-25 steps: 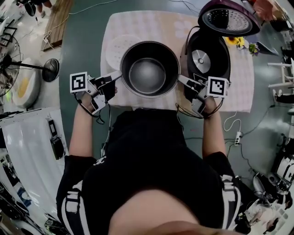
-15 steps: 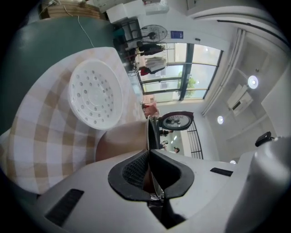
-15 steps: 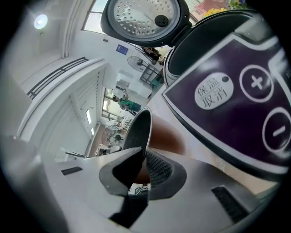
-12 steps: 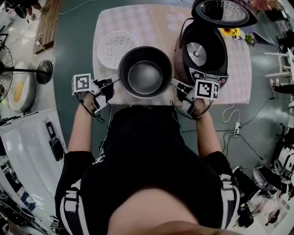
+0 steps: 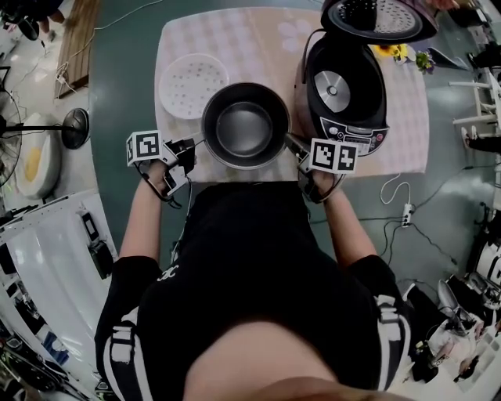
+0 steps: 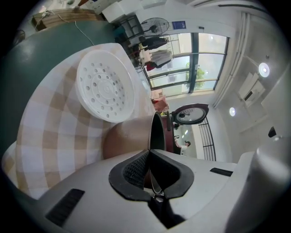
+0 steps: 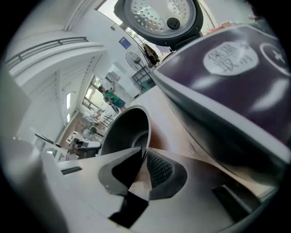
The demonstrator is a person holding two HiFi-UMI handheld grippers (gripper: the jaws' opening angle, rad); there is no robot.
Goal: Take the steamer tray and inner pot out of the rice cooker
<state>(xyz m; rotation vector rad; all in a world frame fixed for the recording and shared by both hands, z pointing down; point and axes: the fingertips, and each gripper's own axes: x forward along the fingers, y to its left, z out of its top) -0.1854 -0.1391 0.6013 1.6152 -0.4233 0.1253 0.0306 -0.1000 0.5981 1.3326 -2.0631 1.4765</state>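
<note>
The dark metal inner pot (image 5: pixel 245 129) is low over the checked cloth, between the white perforated steamer tray (image 5: pixel 192 86) and the open purple rice cooker (image 5: pixel 348 94). My left gripper (image 5: pixel 200 142) is shut on the pot's left rim and my right gripper (image 5: pixel 291 144) on its right rim. In the left gripper view the thin rim (image 6: pixel 156 132) runs between the pads of my left gripper (image 6: pixel 149 160), with the tray (image 6: pixel 105 86) lying flat beyond. The right gripper view has the pot (image 7: pixel 125 132) pinched in my right gripper (image 7: pixel 143 160), with the cooker body (image 7: pixel 227 77) close on the right.
The cooker's lid (image 5: pixel 380 19) stands raised at the back right. The table's front edge (image 5: pixel 235 178) is just under my grippers. Yellow flowers (image 5: pixel 389 53) lie behind the cooker. A fan (image 5: pixel 74 125) and a power strip (image 5: pixel 405 216) are on the floor.
Both grippers have come down with the pot toward the cloth, and it now looks smaller and closer to the table's front edge. The tray and cooker stay put.
</note>
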